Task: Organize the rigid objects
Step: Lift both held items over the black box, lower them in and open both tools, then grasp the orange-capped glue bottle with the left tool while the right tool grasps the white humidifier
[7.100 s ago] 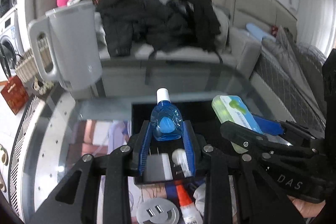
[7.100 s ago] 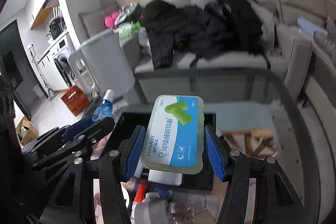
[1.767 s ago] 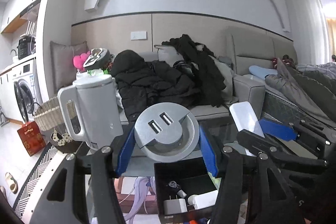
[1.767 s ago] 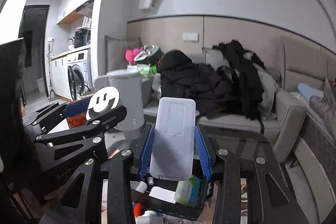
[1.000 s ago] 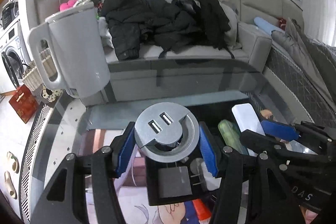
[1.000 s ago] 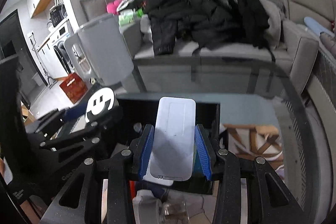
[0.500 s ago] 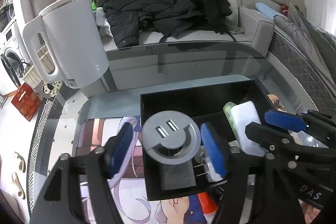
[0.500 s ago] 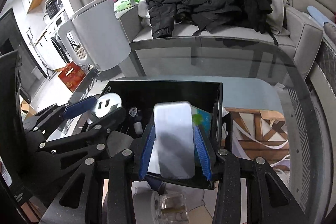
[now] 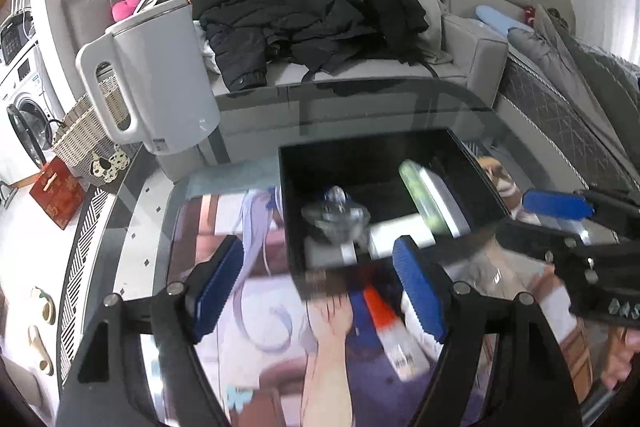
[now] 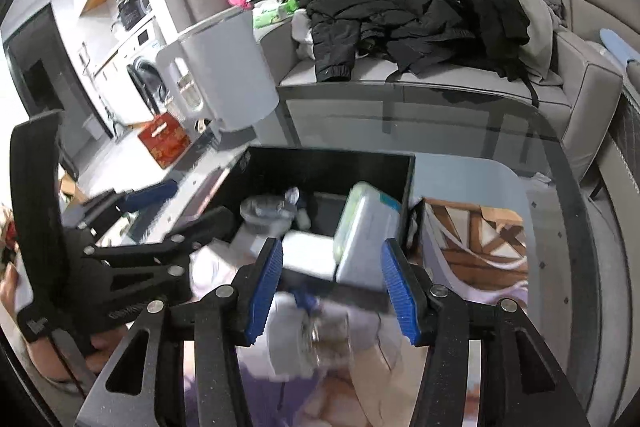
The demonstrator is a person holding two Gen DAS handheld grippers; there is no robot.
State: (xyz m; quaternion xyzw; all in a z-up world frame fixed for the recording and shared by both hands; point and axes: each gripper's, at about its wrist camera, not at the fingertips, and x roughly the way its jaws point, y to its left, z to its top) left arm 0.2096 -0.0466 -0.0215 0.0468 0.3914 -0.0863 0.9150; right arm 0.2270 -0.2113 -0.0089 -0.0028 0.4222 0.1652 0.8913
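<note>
A black open box [image 9: 352, 155] [image 10: 332, 163] stands on the glass table and holds small items. The grey round USB hub [image 9: 336, 217] [image 10: 264, 209] lies inside at its left. The white flat case [image 9: 444, 201] [image 10: 360, 251] leans in the right part, against the green earplug box [image 9: 416, 191] [image 10: 376, 199]. My left gripper [image 9: 320, 287] is open and empty, just in front of the box. My right gripper [image 10: 334, 285] is open and empty, at the box's near edge.
A white kettle [image 9: 156, 79] [image 10: 224, 75] stands at the table's back left. A glue tube with an orange neck [image 9: 388, 323] and a small glass jar [image 10: 328, 343] lie on the printed mat in front of the box. A sofa with black coats [image 9: 312, 15] is behind.
Both grippers opened: the USB hub dropped from the left one into the box, the white case from the right one. Both grippers pulled back toward me.
</note>
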